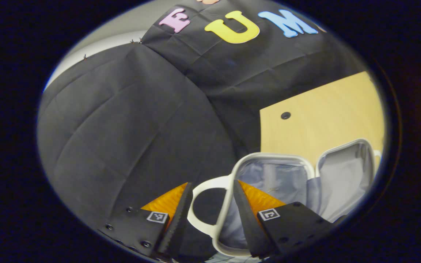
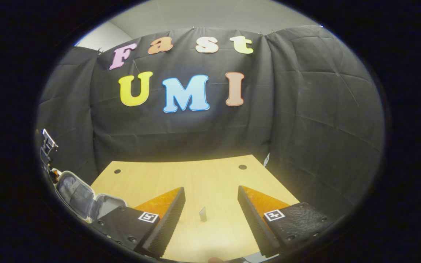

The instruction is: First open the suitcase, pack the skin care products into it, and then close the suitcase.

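suitcase (image 1: 298, 179) lay open on the table (image 1: 327, 113) at the lower right of the left gripper view, both lined halves facing up, its pale handle (image 1: 205, 206) sitting right between the fingers of the left gripper (image 1: 210, 208), whose jaws stood apart and clamped nothing. in the right gripper view the same case showed at the lower left edge, while a small skin care tube (image 2: 203, 214) stood upright on the wood at bottom centre, straight ahead of the right gripper (image 2: 210, 212) and framed by its spread fingers. i judged the right hand nearer the tube, its long axis vertical, so a level approach would suit; whether other products were already packed i could not tell.
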